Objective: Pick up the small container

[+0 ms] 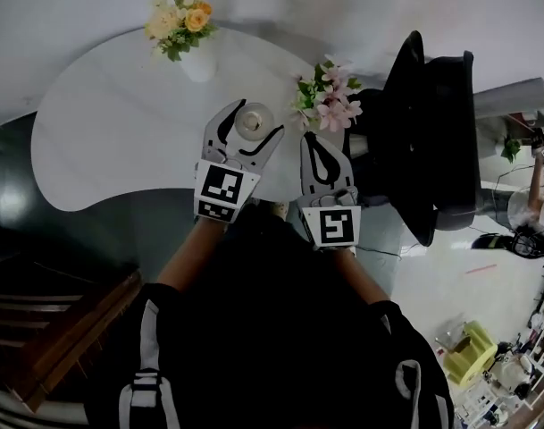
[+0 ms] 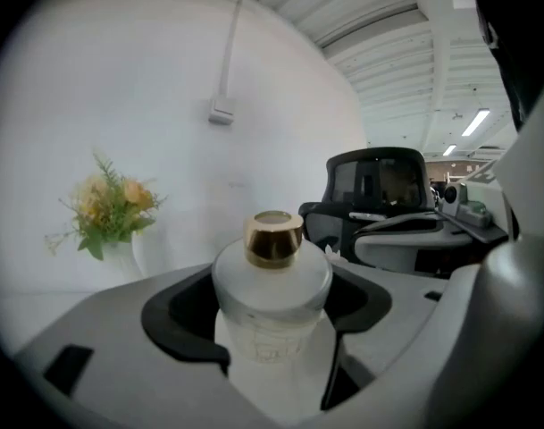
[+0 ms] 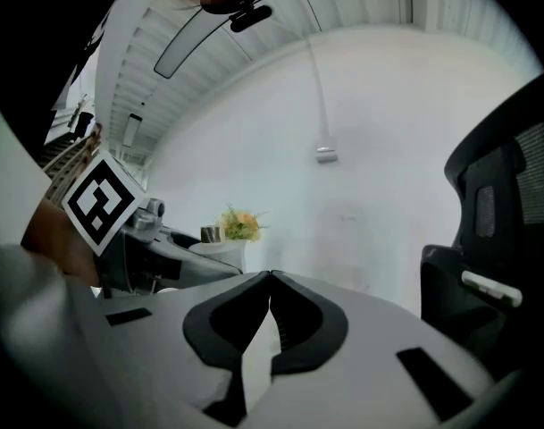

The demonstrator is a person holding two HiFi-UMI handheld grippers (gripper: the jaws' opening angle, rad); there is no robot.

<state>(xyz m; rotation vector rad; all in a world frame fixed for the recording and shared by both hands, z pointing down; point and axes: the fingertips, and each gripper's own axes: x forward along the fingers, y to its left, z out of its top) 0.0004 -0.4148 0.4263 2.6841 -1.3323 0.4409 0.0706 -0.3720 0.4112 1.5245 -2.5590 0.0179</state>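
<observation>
The small container [image 2: 272, 298] looks like frosted white glass with a shiny gold cap [image 2: 273, 238]. The table [image 1: 120, 123] is smooth and white.

One container [image 1: 252, 120], two bouquets [image 1: 179, 18] [image 1: 328, 96], one chair [image 1: 428, 132].

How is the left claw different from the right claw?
The left claw grips the small container; the right claw holds nothing. The left claw's jaws stand apart around it; the right claw's jaws touch. Both are grey with black pads.
</observation>
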